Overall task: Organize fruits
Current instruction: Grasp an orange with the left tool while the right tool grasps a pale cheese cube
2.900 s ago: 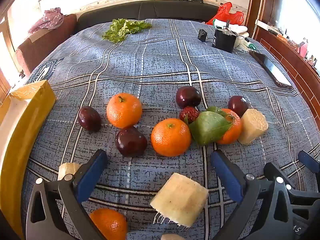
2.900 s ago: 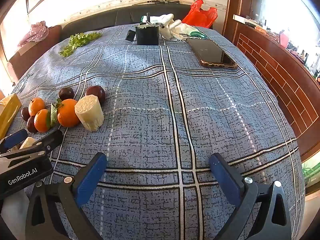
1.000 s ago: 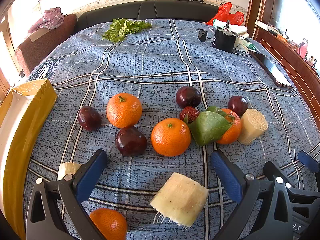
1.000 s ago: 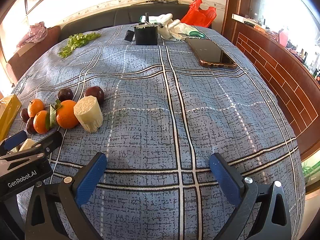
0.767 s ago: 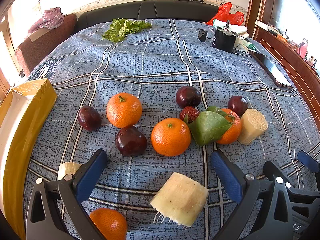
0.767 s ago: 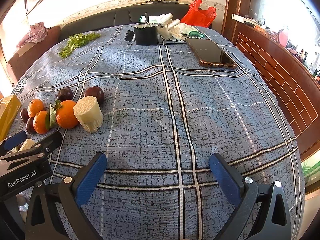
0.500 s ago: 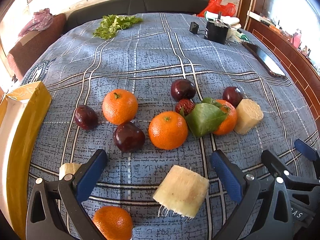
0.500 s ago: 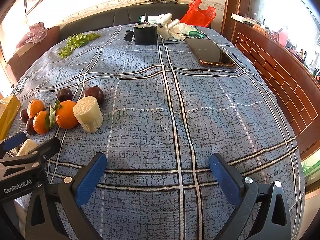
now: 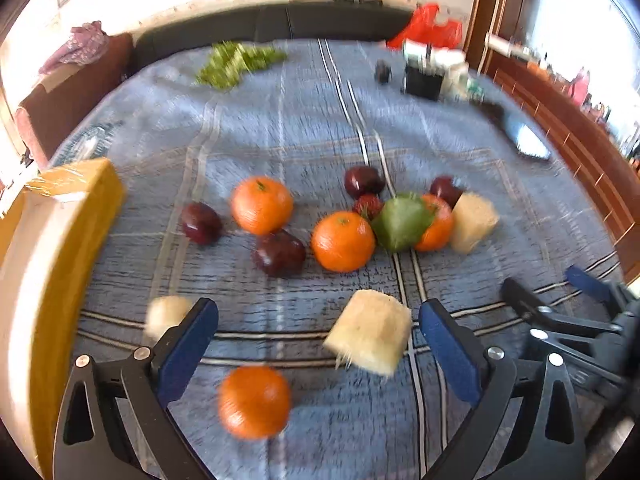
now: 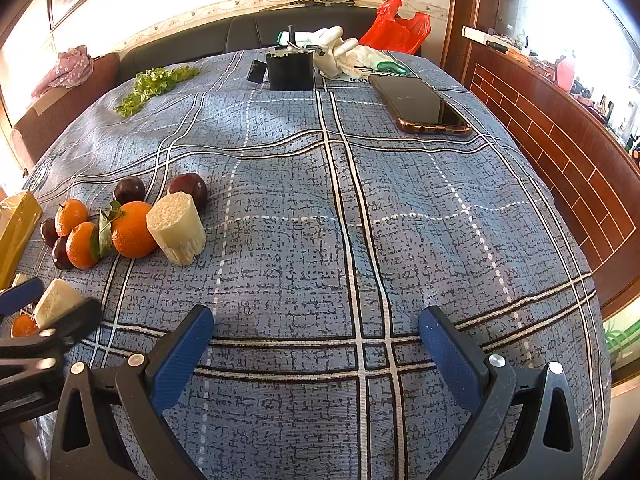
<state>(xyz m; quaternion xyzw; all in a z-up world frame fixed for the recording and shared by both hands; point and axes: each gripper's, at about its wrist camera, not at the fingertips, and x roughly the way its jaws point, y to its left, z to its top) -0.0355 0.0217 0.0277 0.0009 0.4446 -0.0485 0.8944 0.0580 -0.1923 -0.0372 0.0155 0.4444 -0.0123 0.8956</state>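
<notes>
Left wrist view now blurred with motion and tipped further over the fruit than half a second ago: likely the start of a reach, though nothing grasped yet. Left hand-held gripper wide open, empty, hovering above a pale, fibrous cut sugarcane chunk and a round orange mandarin nearest the camera. Beyond these, loosely scattered on the blue plaid tablecloth of the table: more mandarins, one with a green leaf, several dark red plums such as, a small red strawberry-like fruit, and another cane piece. Yellow cardboard box at the left edge, probably the destination. Right hand-held gripper unmoved, jaws spread, holding nothing, over bare cloth well apart from the fruit.
</notes>
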